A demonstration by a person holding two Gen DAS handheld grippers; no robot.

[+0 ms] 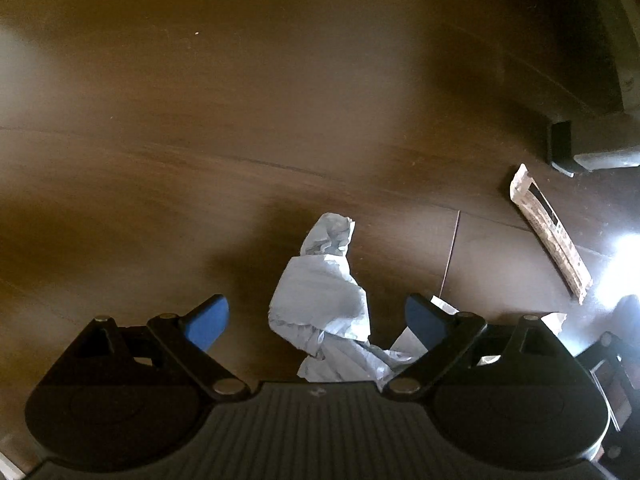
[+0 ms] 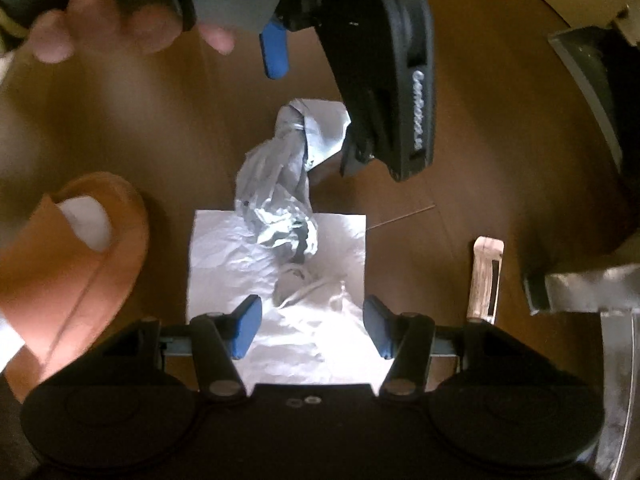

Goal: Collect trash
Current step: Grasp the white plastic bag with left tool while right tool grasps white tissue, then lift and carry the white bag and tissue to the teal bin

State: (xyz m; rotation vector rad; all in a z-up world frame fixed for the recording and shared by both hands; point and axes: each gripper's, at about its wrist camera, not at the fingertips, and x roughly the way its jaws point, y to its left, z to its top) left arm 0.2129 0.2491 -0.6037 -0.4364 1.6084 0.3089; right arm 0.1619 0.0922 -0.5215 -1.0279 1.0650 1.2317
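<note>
Both jaws open. Left gripper [image 1: 316, 318] straddling crumpled plastic bag [image 1: 324, 300] on floor [image 1: 200, 140]; right gripper [image 2: 312, 326] over white paper [image 2: 224, 256], bag's 6 o'clock. Risk: closing together drags bag, tears paper, misses wrapper [image 1: 548, 232] at 3 o'clock.

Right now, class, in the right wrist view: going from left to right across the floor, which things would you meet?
Orange slipper → white paper sheet with the crumpled plastic bag on it → flat printed wrapper → metal furniture leg.
</note>
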